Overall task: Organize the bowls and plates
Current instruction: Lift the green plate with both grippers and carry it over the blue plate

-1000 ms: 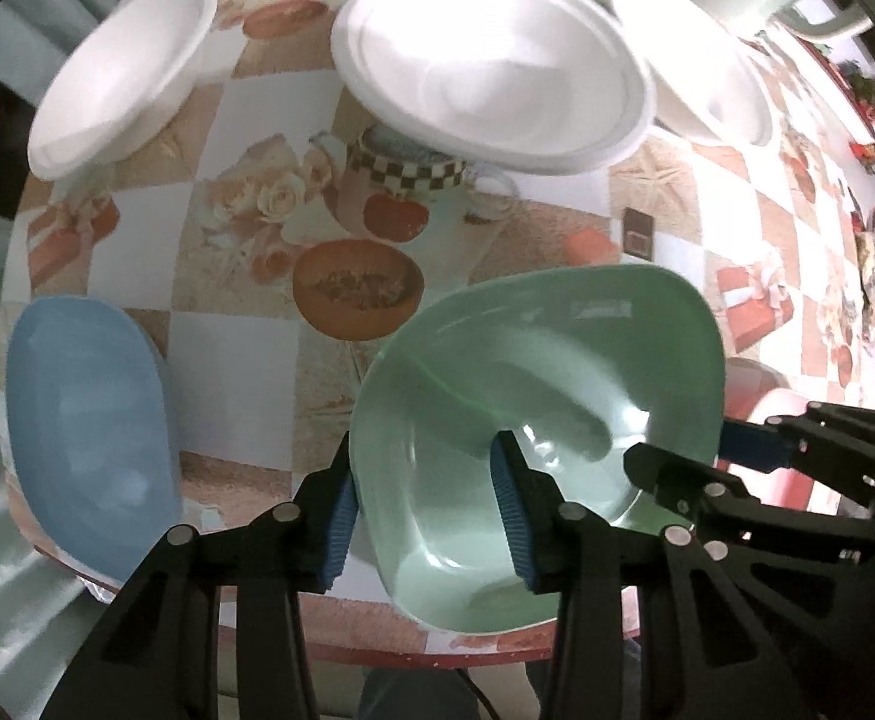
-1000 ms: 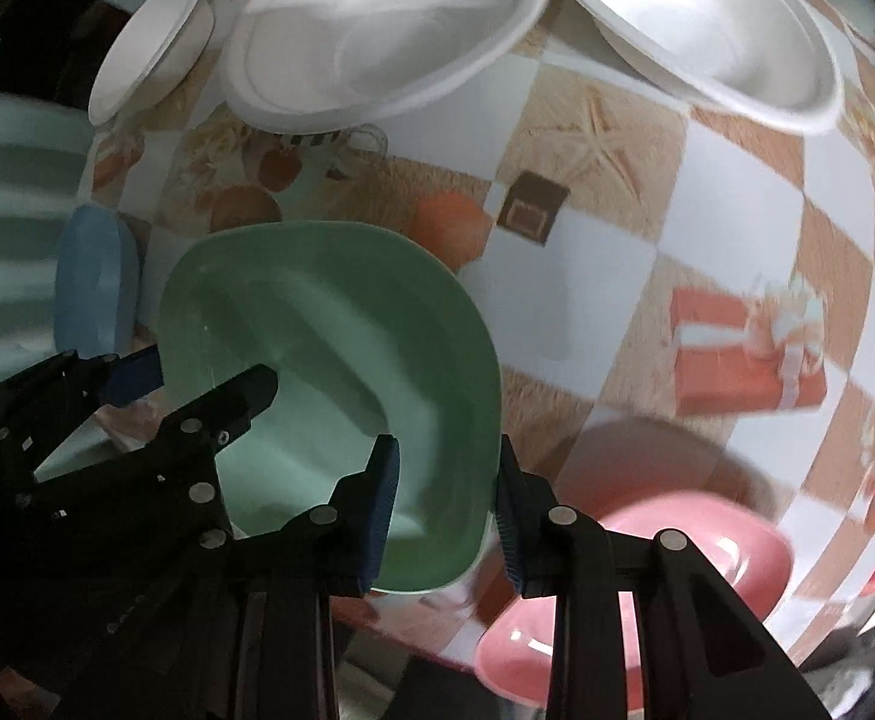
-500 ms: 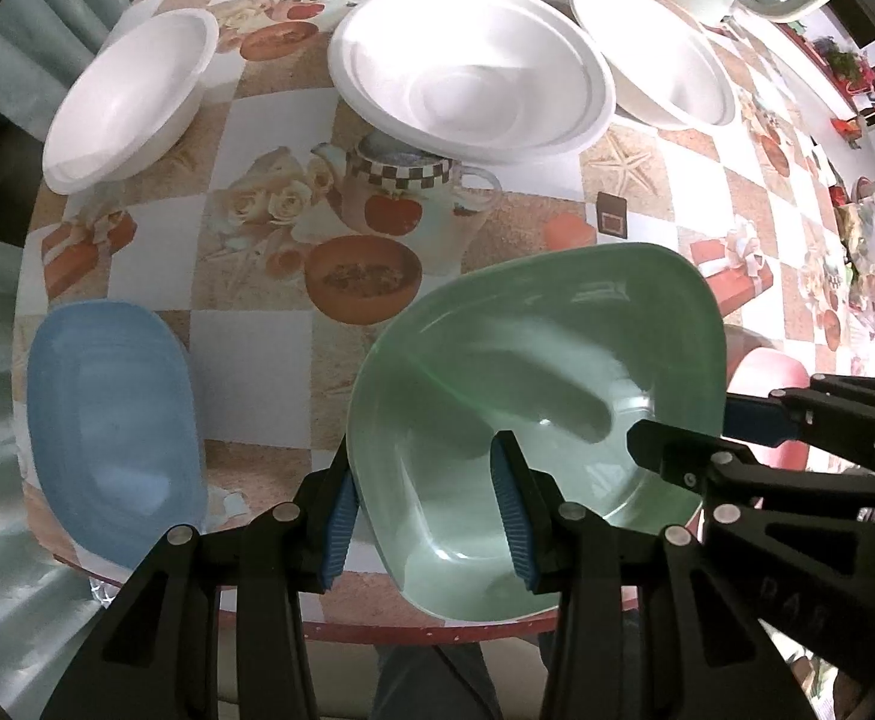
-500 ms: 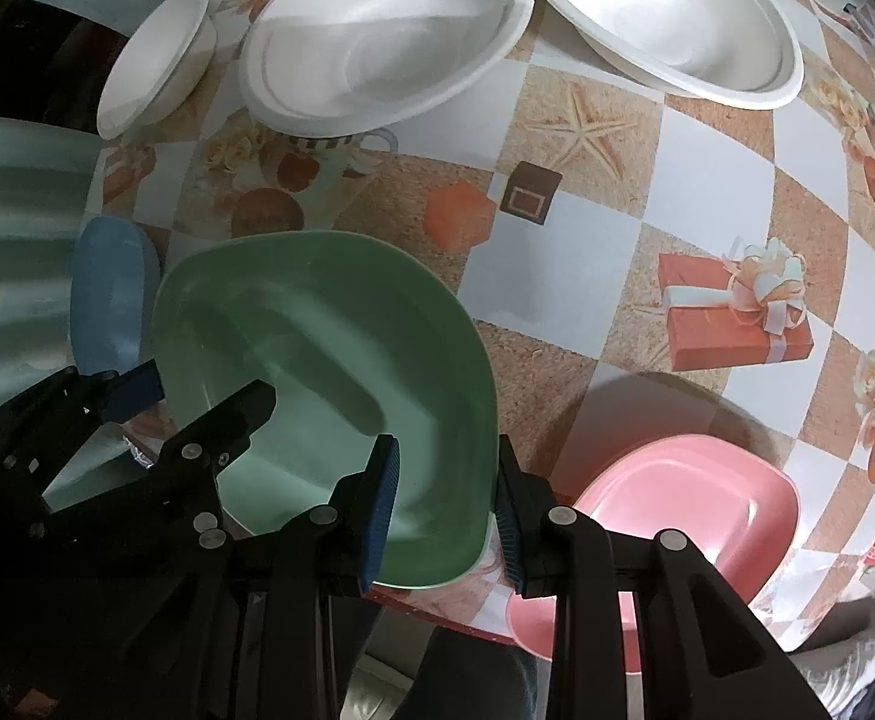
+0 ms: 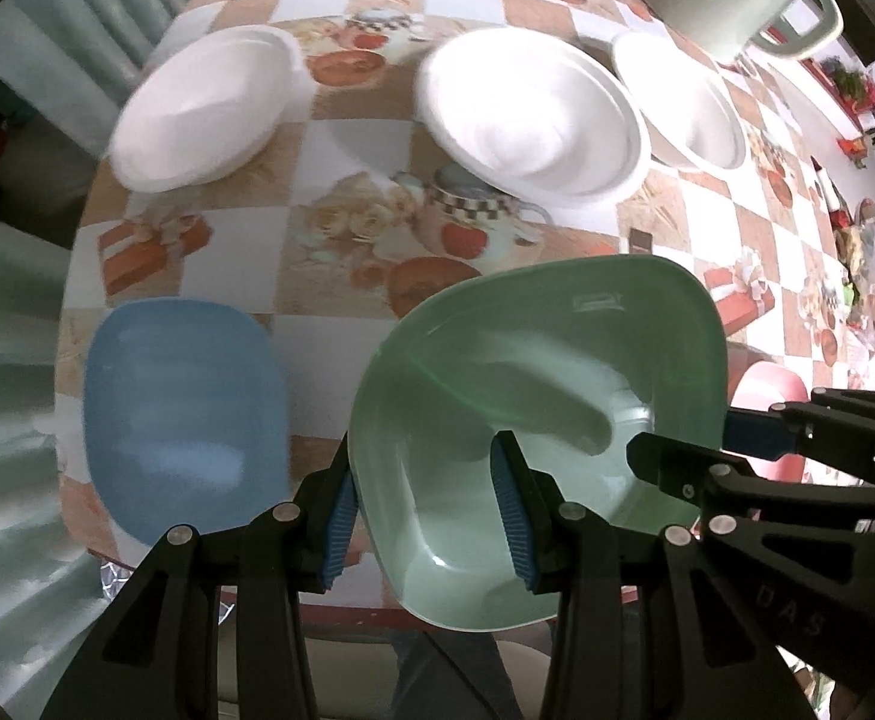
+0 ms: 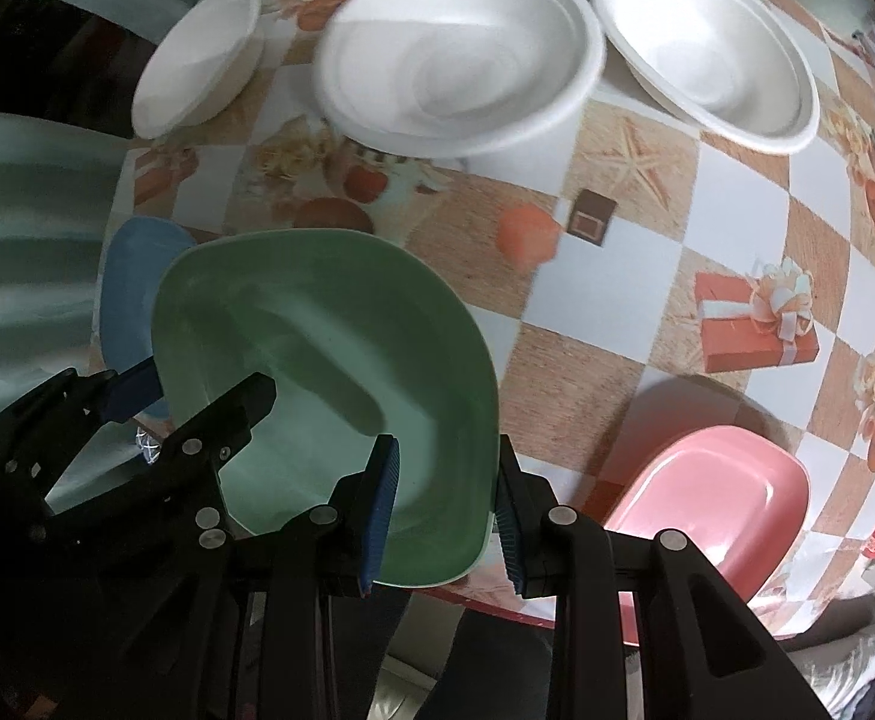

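Green bowl (image 5: 533, 396) held clear of tabletop, near edge of table (image 5: 341, 138), between both tools. Left gripper (image 5: 431, 510) clamped on bowl's left rim: one pad outside wall, one inside. Right gripper (image 6: 446, 504) clamped on opposite rim, same way. Two-point grip presumably chosen because bowl is wide w/ sloped, smooth walls; a single pinch on thin rim would likely let it tip.

Bowl kept roughly level, opening up, so nothing binds when lowered onto a match.

Blue plate (image 5: 179, 414) flat at near left; pink plate (image 6: 713, 498) flat at near right, partly over table edge. Three white bowls at far side: left (image 5: 203, 108), centre (image 5: 533, 114), right (image 5: 683, 102). All apart, none stacked yet.

Judged stage: carry phase, approx. early in sort. Likely dest.: one of the coloured pieces; cannot tell which.
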The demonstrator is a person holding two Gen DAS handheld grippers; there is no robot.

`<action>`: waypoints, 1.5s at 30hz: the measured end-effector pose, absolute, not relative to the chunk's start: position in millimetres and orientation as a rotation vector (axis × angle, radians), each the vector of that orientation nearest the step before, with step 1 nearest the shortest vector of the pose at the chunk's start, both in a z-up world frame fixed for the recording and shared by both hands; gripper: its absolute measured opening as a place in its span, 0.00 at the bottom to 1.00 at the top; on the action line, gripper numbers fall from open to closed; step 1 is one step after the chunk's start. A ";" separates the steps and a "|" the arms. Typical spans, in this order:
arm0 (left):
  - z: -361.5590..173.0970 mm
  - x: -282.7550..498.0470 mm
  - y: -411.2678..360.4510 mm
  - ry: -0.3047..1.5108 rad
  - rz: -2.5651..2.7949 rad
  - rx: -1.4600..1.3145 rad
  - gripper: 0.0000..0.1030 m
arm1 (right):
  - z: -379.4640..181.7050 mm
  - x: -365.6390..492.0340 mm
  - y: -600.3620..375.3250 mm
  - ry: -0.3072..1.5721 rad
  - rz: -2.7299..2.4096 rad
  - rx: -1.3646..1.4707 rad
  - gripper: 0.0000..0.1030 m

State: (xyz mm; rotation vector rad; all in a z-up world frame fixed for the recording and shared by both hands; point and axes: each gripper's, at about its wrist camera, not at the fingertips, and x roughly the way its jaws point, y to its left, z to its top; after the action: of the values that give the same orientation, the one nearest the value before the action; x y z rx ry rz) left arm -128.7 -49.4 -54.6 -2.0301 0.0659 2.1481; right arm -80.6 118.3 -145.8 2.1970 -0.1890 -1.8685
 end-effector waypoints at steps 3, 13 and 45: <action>-47.8 -121.6 -65.5 0.044 2.174 -2.027 0.44 | -143.3 -84.5 100.9 -0.165 -1.864 2.184 0.33; -60.3 -111.4 -103.7 0.014 2.256 -2.040 0.44 | -121.9 -91.1 49.4 -0.113 -1.849 2.130 0.33; -65.8 -124.3 -210.3 0.072 2.311 -2.085 0.43 | -126.6 -102.1 -51.9 -0.159 -1.777 2.124 0.33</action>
State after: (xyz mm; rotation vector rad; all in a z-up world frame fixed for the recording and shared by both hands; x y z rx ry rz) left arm -124.3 -210.3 -65.8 -2.0852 0.0717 2.3112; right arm -102.1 -51.9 -126.6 2.1243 -0.1594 -1.7774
